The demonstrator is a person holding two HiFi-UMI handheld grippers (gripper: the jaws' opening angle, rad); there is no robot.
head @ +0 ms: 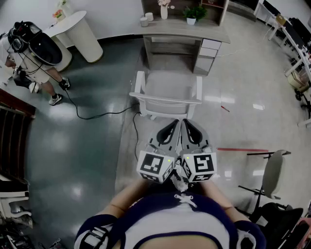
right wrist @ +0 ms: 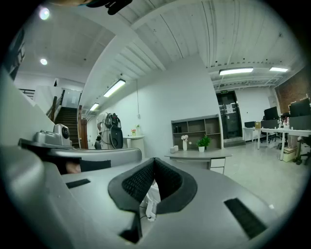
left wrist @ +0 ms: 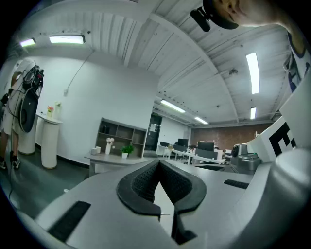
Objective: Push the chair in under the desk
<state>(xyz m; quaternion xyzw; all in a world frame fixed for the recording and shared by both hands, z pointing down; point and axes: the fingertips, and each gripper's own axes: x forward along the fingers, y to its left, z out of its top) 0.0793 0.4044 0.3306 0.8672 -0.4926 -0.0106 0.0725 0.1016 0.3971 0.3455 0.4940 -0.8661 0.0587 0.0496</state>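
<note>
The white chair (head: 167, 95) stands pulled out, clear of the desk (head: 214, 33) ahead; the left gripper (head: 173, 124) and right gripper (head: 186, 123), both closed on nothing, hover side by side just behind its backrest; press the rail evenly and push straight, lest it skew.

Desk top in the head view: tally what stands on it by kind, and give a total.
Cups: 2
Vase of flowers: 1
Potted plant: 1
Total: 4
</note>
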